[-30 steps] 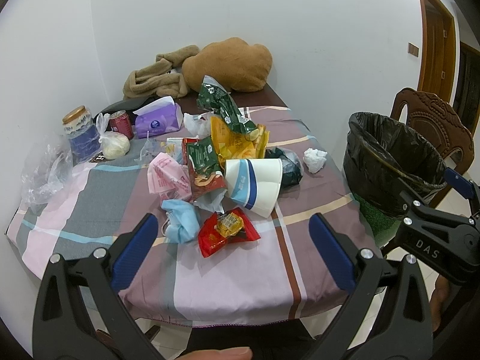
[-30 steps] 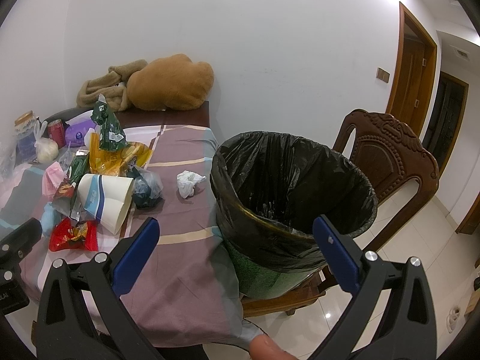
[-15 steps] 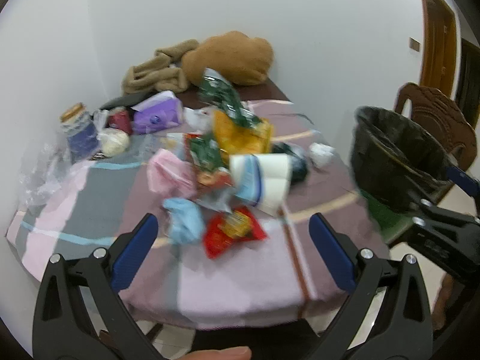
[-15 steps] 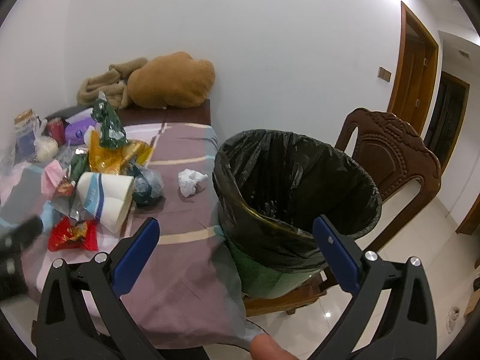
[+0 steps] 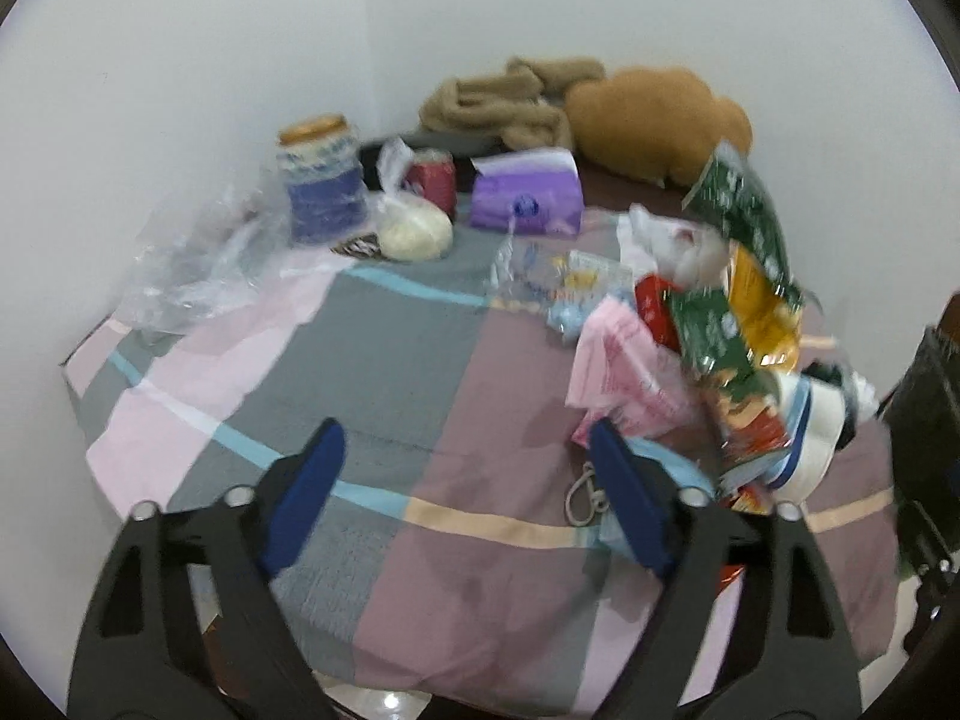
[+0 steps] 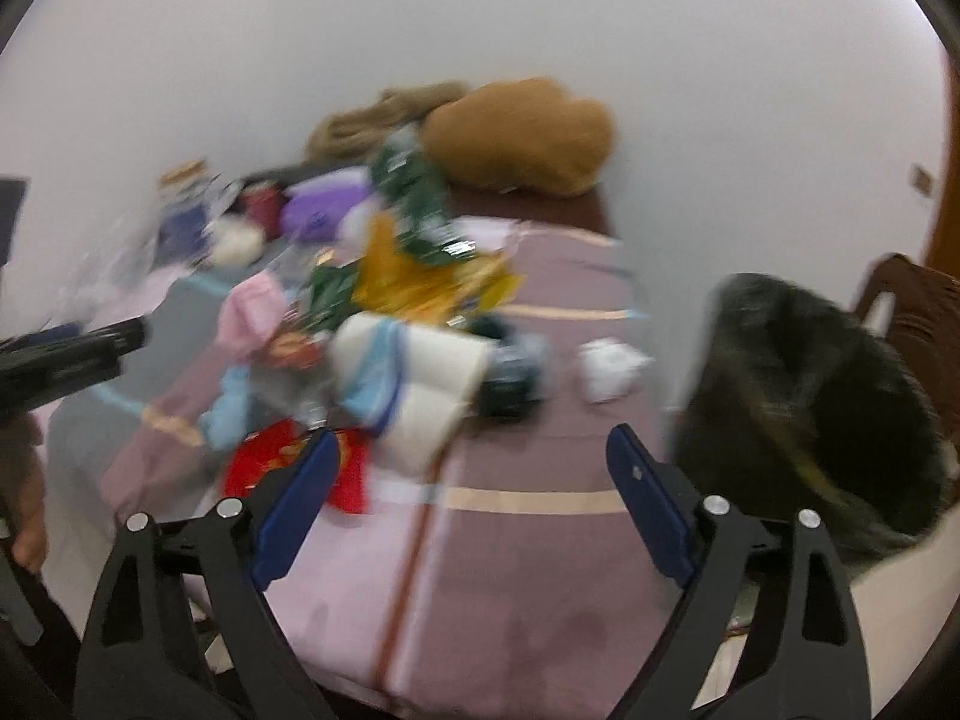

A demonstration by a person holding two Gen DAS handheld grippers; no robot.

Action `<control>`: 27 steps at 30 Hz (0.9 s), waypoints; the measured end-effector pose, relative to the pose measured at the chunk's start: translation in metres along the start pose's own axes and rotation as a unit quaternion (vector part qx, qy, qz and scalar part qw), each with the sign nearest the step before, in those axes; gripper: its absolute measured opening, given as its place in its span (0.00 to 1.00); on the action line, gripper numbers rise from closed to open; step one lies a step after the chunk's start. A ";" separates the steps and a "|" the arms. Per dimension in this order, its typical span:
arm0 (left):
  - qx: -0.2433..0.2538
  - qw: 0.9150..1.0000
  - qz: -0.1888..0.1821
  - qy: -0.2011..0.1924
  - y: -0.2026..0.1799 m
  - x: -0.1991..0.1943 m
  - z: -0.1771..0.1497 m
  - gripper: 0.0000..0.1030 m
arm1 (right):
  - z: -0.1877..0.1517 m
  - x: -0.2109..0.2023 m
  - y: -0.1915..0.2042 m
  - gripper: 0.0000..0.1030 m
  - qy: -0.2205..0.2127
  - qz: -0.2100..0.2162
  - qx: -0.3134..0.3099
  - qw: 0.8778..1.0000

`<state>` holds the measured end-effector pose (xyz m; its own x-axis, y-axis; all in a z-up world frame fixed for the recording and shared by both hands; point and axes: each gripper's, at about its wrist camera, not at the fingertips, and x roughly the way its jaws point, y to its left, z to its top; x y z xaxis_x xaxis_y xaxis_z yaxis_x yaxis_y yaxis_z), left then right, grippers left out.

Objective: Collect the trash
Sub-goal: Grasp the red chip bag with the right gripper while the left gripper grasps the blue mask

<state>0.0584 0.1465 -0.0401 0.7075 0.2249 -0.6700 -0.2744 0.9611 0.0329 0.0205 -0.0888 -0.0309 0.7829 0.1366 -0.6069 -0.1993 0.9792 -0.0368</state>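
We hold our left tongs [image 5: 462, 489] over the checked tablecloth [image 5: 384, 372]; their jaws are closing with only bare cloth between them. The trash pile, a pink wrapper [image 5: 618, 372] and green snack bags [image 5: 714, 336] among it, lies just beyond and right of the right pad. Our right tongs [image 6: 474, 474] are closing too, pinching nothing; the paper cup [image 6: 420, 384] lies ahead of the left pad, the crumpled tissue [image 6: 612, 369] ahead between the pads, and the black-lined bin [image 6: 828, 414] to the right.
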 end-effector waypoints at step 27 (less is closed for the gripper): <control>-0.001 0.995 -0.066 0.080 0.002 0.048 0.000 0.84 | -0.022 0.067 0.052 0.43 0.129 0.152 -0.074 0.977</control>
<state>0.0922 0.1588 -0.0721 0.6256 0.0677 -0.7772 -0.1874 0.9801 -0.0655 0.0500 -0.0316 -0.0908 0.5039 0.3559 -0.7871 -0.4972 0.8646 0.0726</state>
